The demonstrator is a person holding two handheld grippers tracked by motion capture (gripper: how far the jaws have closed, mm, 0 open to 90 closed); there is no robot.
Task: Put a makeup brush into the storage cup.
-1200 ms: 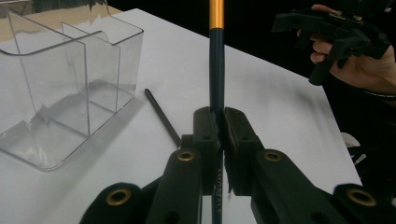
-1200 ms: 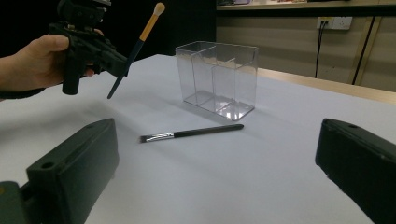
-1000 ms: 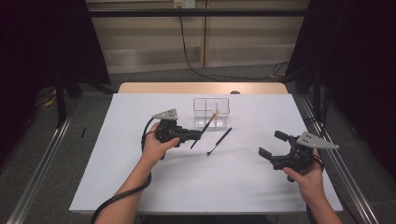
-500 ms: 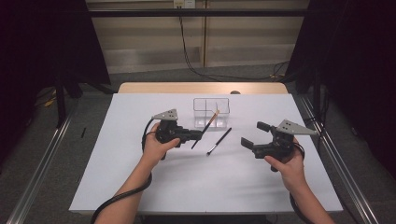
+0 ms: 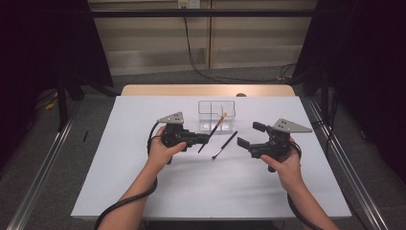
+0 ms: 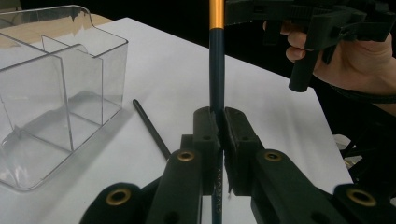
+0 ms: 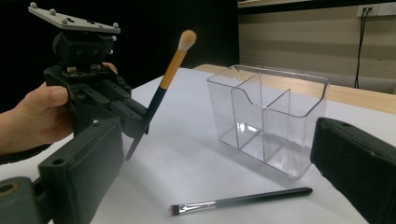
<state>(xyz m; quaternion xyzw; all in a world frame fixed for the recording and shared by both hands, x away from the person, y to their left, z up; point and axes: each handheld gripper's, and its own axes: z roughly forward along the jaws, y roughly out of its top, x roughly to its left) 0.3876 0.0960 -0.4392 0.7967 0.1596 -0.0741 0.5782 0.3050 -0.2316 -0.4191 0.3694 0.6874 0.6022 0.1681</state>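
My left gripper (image 5: 206, 139) is shut on the dark handle of a gold-ferruled makeup brush (image 5: 216, 127), which tilts up with its pale bristle tip toward a clear divided organizer (image 5: 217, 115). In the left gripper view the jaws pinch that brush (image 6: 216, 70) upright. A second, thin black brush (image 5: 225, 145) lies flat on the white table between the grippers. My right gripper (image 5: 250, 134) hovers open just right of it, nothing between its jaws. In the right gripper view the flat brush (image 7: 243, 200) lies in front of the organizer (image 7: 268, 121), with the left gripper (image 7: 135, 119) and its brush (image 7: 170, 65) at left.
The white table top (image 5: 191, 191) has bare room in front of both hands and at the left. A wooden strip (image 5: 158, 90) runs along its far edge. Metal rails (image 5: 48, 158) flank the table, and dark curtains hang on both sides.
My right gripper has moved left and slightly away from me, toward the middle of the table and the lying brush. The left gripper and its brush have stayed put.
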